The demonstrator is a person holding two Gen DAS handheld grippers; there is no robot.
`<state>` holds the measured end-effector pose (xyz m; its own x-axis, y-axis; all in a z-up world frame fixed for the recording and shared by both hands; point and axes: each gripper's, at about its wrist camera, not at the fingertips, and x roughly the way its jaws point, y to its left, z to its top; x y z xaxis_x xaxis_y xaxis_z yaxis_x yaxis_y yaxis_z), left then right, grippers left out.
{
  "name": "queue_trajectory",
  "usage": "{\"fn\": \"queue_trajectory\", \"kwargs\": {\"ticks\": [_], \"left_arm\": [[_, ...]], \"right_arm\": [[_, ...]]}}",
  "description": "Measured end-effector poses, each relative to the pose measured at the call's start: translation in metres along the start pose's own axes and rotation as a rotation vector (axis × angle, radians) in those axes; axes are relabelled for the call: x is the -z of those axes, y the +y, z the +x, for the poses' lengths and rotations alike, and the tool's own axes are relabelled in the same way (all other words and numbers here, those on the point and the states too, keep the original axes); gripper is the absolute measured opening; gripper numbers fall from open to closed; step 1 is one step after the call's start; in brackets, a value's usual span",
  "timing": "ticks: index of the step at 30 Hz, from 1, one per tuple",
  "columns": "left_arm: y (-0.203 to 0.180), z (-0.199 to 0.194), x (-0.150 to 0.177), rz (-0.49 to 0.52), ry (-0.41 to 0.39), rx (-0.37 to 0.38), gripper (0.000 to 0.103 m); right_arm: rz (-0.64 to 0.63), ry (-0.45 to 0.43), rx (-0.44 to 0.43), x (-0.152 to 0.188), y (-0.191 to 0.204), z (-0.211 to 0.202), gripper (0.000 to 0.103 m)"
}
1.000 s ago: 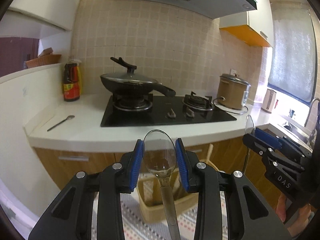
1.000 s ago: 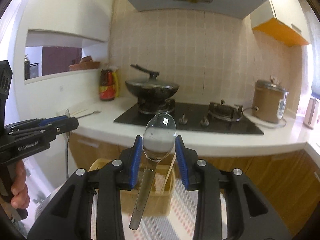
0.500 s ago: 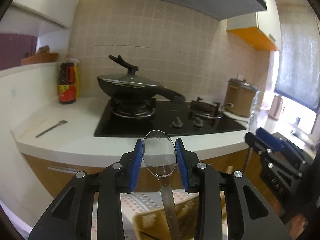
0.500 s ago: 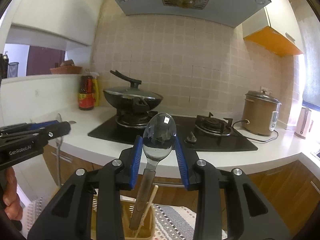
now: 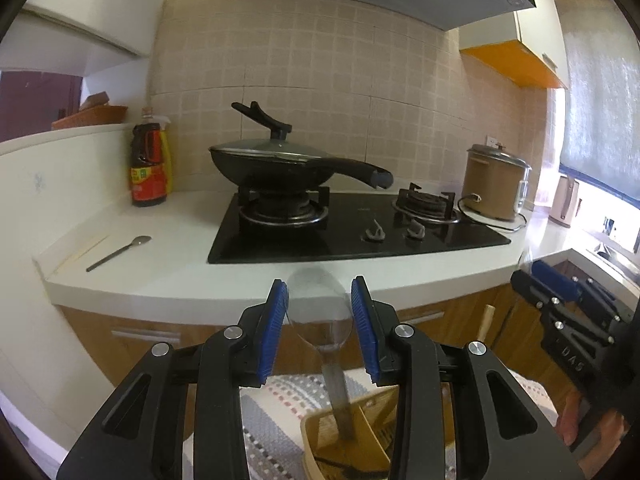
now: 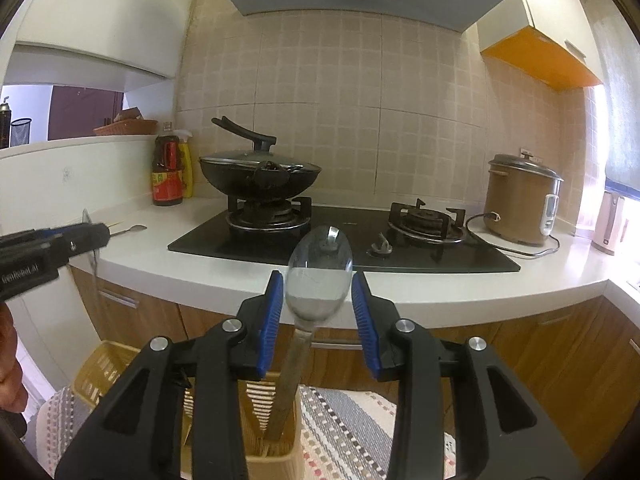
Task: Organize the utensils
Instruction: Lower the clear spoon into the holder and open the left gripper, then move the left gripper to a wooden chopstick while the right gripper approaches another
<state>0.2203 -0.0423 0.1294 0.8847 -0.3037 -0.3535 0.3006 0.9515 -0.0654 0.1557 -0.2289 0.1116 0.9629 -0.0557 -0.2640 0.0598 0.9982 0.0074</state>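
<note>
Two spoons hang handle-down over the slatted yellow plastic utensil holder (image 6: 276, 432) on the striped mat. The right gripper (image 6: 318, 310) points slightly downward, its jaws opening around a large steel spoon (image 6: 320, 272) whose handle already stands in a compartment. The left gripper (image 5: 319, 322), part open, flanks a blurred steel spoon (image 5: 320, 312); grip unclear.

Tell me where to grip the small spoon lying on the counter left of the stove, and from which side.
Grip the small spoon at mid-handle, from above, jaws spanning its width. It lies flat on the white counter, bowl toward the wall and handle toward the edge, so the thin straight handle is likely the easiest part to pinch.
</note>
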Motion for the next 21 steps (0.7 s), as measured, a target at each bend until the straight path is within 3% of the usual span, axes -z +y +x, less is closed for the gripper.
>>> {"fn": "queue_trajectory", "kwargs": {"ticks": [1, 3, 9, 21], "left_arm": [[0.001, -0.002, 0.001, -0.005, 0.005, 0.004, 0.038], [0.002, -0.011, 0.002, -0.019, 0.012, 0.023, 0.045], [0.002, -0.045, 0.006, -0.024, 0.002, 0.039, 0.045], [-0.012, -0.115, 0.043, 0.008, 0.041, 0.069, 0.045]], "right_arm": [[0.008, 0.0, -0.005, 0.0, -0.002, -0.005, 0.051], [0.022, -0.005, -0.023, 0.001, -0.005, -0.016, 0.056], [0.005, -0.002, -0.023, 0.005, -0.005, -0.055, 0.056], [-0.027, 0.138, -0.04, 0.036, 0.003, -0.12, 0.056]]}}
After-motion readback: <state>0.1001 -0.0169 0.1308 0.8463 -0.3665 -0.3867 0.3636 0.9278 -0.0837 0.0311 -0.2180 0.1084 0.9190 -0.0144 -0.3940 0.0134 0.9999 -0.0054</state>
